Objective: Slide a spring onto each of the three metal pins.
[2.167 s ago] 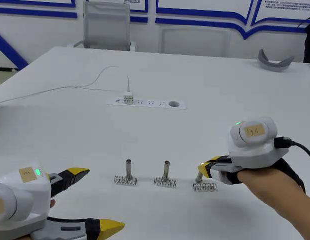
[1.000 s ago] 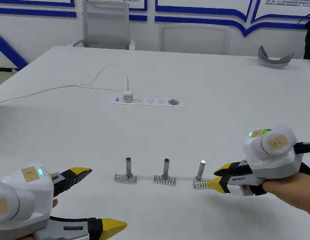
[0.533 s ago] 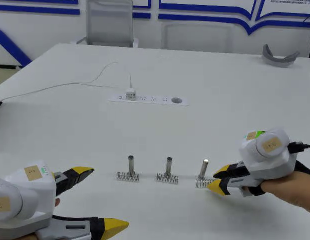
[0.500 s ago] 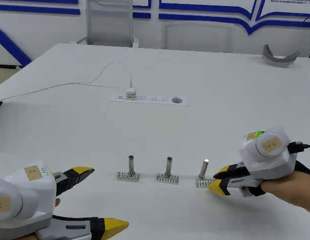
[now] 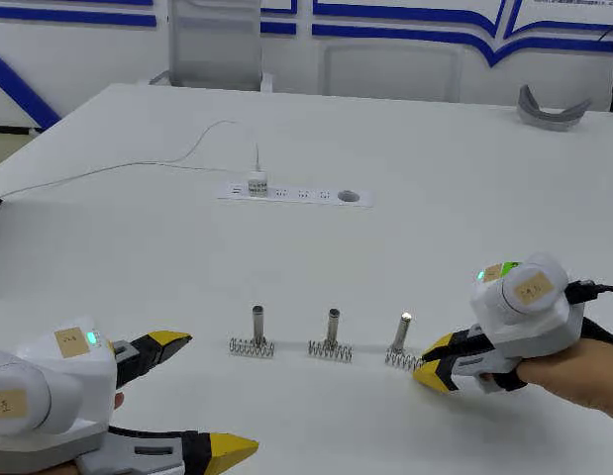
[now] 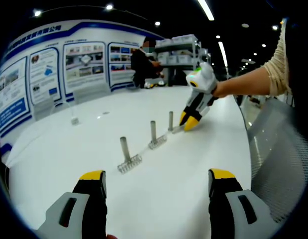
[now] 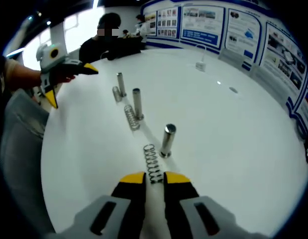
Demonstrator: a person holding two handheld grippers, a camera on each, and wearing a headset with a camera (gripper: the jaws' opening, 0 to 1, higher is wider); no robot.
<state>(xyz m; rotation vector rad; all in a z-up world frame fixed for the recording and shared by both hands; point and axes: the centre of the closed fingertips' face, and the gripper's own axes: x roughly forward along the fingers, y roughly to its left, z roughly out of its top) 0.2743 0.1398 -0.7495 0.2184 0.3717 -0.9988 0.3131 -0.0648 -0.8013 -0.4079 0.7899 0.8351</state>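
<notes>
Right gripper [image 7: 154,179]: yellow-tipped jaws are sitting almost together, pinching the near end of a coiled wire spring [image 7: 153,162]. The spring is lying flat on the smooth white worktop [image 5: 385,257], its far end at the foot of the nearest pin [image 7: 168,137], a polished upright metal cylinder. Left gripper [image 6: 154,177]: jaws are gaping wide, holding nothing. Middle pin [image 5: 333,325] and end pin [image 5: 257,322] are standing upright in line.

Three upright metal pins [image 5: 333,326] in a row, springs [image 5: 329,350] lying beside each (none threaded)
</notes>
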